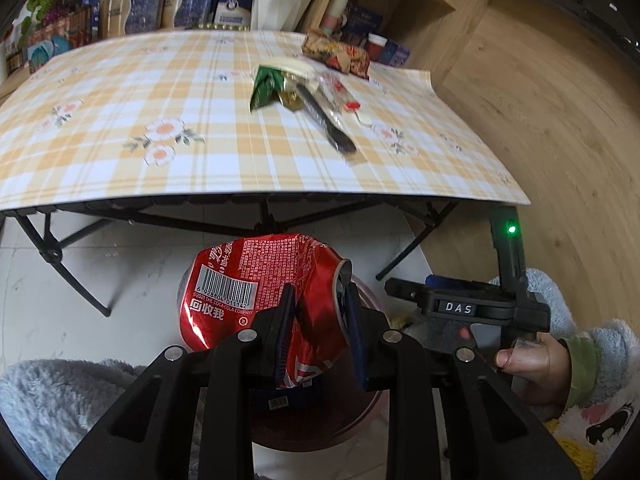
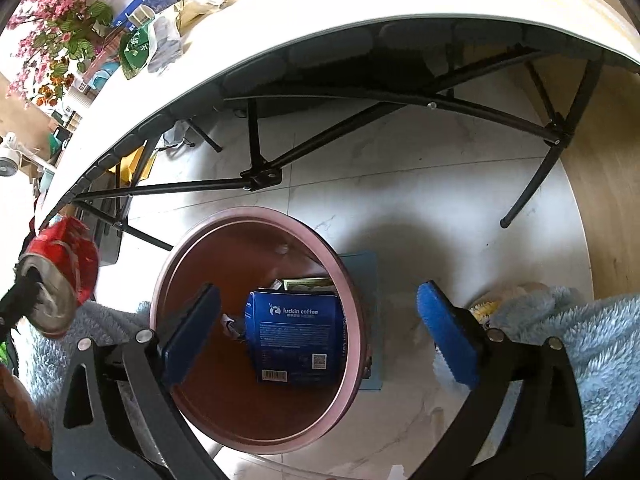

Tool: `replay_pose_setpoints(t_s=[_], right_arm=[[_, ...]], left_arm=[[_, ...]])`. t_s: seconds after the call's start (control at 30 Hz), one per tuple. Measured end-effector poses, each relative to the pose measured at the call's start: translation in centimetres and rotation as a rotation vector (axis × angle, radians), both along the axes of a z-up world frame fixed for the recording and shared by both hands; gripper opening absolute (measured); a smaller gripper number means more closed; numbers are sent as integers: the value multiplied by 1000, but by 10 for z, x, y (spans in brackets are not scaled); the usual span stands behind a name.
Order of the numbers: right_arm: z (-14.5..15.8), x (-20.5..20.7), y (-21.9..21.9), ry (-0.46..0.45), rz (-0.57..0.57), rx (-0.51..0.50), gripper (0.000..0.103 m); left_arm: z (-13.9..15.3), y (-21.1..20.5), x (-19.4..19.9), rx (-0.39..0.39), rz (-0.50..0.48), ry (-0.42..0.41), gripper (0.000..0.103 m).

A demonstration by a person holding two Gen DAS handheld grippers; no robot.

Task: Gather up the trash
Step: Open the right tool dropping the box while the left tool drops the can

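Left tongs (image 1: 318, 320): clenched on a crushed red can (image 1: 256, 300), pads pinching its dented wall near one end; the can hangs off the bench, above the bin.
Right tongs (image 2: 320, 332): released, blue pads spread wide with nothing between them, poised over the bin's mouth.
Bin (image 2: 352, 292): round, pink rim, brown inside, standing on the pale tiled floor just in front of the bench.
Box (image 2: 296, 340): blue coffee box lying inside the bin, with some paper scraps beside it.
Bench (image 1: 120, 120): folding frame under a yellow plaid cloth with flowers.
Trash left on bench: green wrapper (image 1: 266, 88), black utensil (image 1: 328, 124), clear wrapper (image 1: 340, 92), grouped near the far right side.
Person: right hand (image 1: 528, 360) in a fluffy blue sleeve grips the right handle.
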State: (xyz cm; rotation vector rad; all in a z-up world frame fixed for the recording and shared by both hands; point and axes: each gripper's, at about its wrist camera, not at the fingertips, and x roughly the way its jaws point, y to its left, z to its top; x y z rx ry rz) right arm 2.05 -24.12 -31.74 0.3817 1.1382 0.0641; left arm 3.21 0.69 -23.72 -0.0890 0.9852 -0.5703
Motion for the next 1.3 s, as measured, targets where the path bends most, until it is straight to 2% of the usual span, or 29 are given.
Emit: replay_pose_setpoints(t_s=[0.37,0.6,0.73,0.83,0.93,1.1,1.17,1.23,1.3], right_arm=[[-1,-1,-11,5,-40,1,97],[-2,-4,-19,15,-78,9,97],[-3,-4,-22,18,-91,12,97],[-4,-4,-22,22,-94,13,97],[-3,-3,-21,21,-86,8,97],[1,-3,-17,4,-63,-2,97],[3,-3,-15,-6,-55,-13,97],[6,-3,-13,-21,-46,-27,97],[11,-3,-10,-39,-33,-50,97]], left_arm=[[-38,-3,25,-79,34,156,25],[-61,-22,36,-28,10,208,25],[-64,-22,39,-34,15,223,25],[-60,-15,40,-69,33,217,25],[-56,-7,39,-91,61,203,31],[-40,7,36,-115,143,114,51],[-34,11,35,-109,183,75,51],[-29,17,34,-104,224,34,56],[-22,22,32,-96,265,-10,66]])
